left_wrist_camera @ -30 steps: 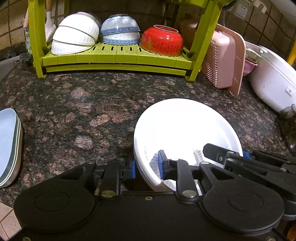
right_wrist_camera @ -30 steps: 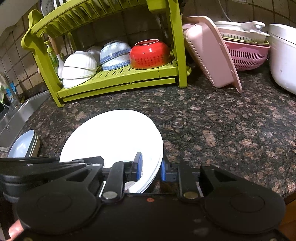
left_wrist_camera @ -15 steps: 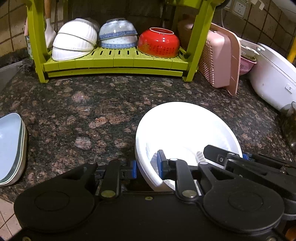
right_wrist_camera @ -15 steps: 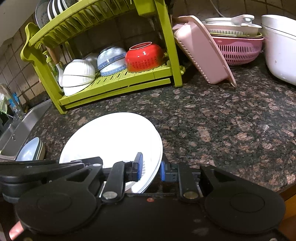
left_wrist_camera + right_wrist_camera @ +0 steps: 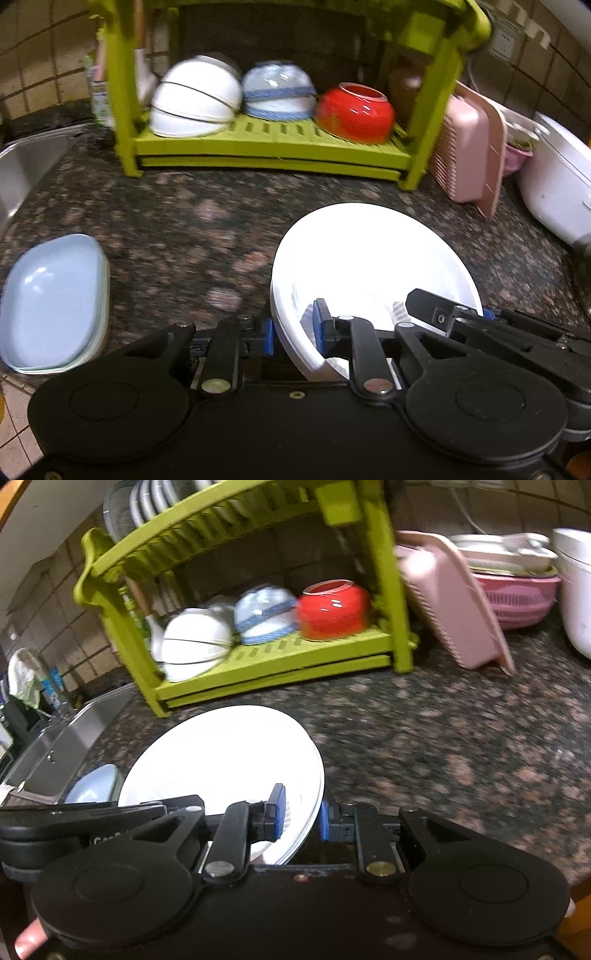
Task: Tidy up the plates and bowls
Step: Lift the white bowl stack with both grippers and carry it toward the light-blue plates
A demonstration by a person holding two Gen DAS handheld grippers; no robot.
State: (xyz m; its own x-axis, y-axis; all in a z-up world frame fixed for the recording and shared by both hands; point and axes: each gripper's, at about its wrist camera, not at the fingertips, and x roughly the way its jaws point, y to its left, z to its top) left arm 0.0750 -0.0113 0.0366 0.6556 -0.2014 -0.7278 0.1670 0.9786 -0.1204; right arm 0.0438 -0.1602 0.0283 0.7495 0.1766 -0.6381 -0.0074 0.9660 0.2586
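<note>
A stack of white plates [image 5: 369,258] hangs over the dark granite counter, held from both sides. My left gripper [image 5: 293,332] is shut on the stack's left rim. My right gripper [image 5: 301,814] is shut on the right rim of the plates [image 5: 229,753]. Each wrist view shows the other gripper's black body at the far side of the stack. Behind stands the green dish rack [image 5: 273,147]. Its lower shelf holds upturned white bowls [image 5: 195,103], a blue-and-white bowl [image 5: 277,92] and a red bowl [image 5: 354,114]. Upright plates [image 5: 147,502] fill its top tier.
A stack of pale blue plates [image 5: 51,299] lies on the counter at the left, near the steel sink [image 5: 26,166]. A pink basket [image 5: 465,155] leans by the rack's right leg, with a white cooker [image 5: 554,184] beyond. A fingertip [image 5: 29,939] shows at the lower left.
Both grippers have risen and drawn back with the white plates between them. More of the rack's top, the sink and the blue plates has come into view, and the scene is motion-blurred.
</note>
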